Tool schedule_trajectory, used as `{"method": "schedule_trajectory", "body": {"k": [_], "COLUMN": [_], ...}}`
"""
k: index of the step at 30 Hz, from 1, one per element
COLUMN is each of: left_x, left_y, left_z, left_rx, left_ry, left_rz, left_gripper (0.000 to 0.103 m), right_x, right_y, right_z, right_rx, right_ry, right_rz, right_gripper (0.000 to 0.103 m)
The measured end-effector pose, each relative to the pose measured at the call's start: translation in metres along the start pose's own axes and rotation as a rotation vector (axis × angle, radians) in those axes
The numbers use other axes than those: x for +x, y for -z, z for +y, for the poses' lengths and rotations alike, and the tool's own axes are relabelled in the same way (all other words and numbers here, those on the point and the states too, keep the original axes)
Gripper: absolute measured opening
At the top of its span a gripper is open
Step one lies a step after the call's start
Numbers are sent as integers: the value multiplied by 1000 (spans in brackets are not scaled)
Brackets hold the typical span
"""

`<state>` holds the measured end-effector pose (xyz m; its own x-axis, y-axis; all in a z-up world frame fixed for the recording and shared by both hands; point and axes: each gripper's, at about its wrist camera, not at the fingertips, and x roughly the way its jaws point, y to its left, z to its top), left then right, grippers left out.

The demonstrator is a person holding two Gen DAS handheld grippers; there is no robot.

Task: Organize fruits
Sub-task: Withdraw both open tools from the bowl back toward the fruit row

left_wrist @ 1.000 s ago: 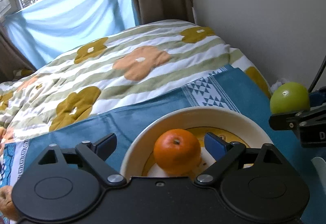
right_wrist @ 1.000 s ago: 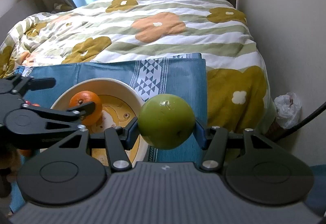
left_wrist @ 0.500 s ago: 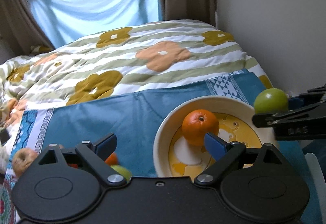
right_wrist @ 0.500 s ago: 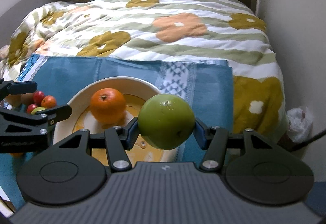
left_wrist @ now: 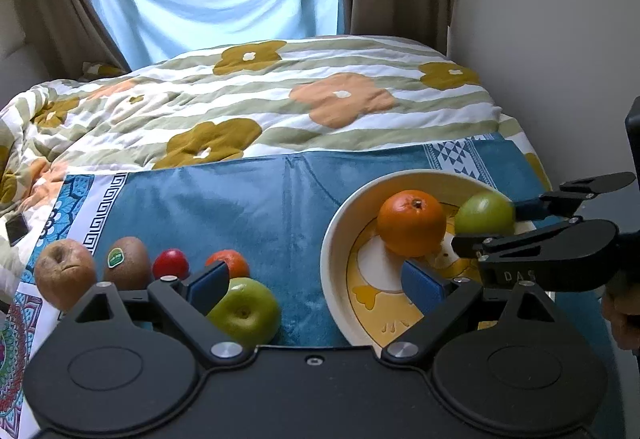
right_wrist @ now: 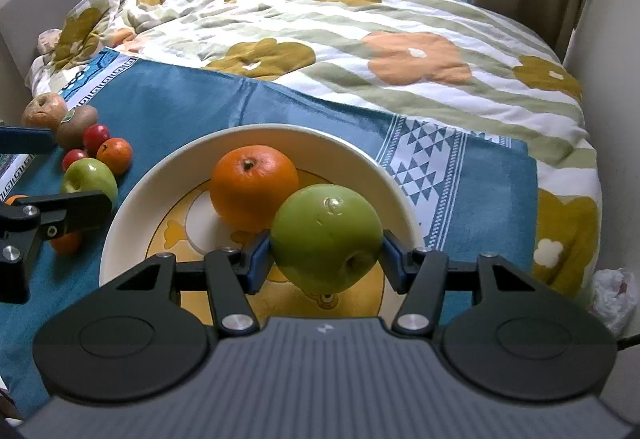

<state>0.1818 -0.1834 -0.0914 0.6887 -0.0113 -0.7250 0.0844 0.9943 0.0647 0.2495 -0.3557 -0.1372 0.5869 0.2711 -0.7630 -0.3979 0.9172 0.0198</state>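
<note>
A bed with a flower-patterned quilt (left_wrist: 280, 99) filled the room below a curtained window, and a blue cloth (left_wrist: 240, 207) spread across its near end served as the work surface. On the cloth stood a cream bowl (right_wrist: 132, 199) with an orange (right_wrist: 254, 187) already inside. The right gripper (right_wrist: 326, 257) hung over the bowl with a green apple (right_wrist: 326, 239) between its pads; its jaws were opening, a sliver of gap showing on the right side, so the drop into the bowl beside the orange looked under way. The left gripper (left_wrist: 316, 283) stood wide open and empty, hovering between the bowl and the loose fruit on the cloth: a second green apple (left_wrist: 244, 313), a small orange (left_wrist: 228, 263), a red fruit (left_wrist: 171, 263), a kiwi (left_wrist: 126, 257) and a wrinkled brown apple (left_wrist: 64, 275). Next, the left gripper would likely need to centre over the second green apple and close.
</note>
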Motion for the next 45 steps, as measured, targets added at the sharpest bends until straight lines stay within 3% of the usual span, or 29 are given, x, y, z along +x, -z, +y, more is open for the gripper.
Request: {"method": "schedule_trajectory", "body": {"k": [4, 15, 27, 36, 45], "left_x": [-9, -37, -100, -129, -136], "left_y": [3, 14, 25, 43, 52], "left_z": [1, 6, 24, 66, 130], "left_rx": [-2, -27, -58, -67, -67], "left_ry": [-5, -16, -47, -86, -58], "left_rz": [-12, -41, -90, -85, -78], "left_gripper": [96, 96, 96, 101, 101], "right_x": [-9, -37, -98, -125, -132], "right_y": [2, 11, 16, 11, 7], "right_z": [-2, -12, 11, 49, 108], "right_rx": [8, 106, 113, 145, 208], "right_ry": [38, 39, 22, -12, 6], "right_rz": [-54, -71, -69, -86, -72], "right_gripper": [101, 101, 101, 101, 101]}}
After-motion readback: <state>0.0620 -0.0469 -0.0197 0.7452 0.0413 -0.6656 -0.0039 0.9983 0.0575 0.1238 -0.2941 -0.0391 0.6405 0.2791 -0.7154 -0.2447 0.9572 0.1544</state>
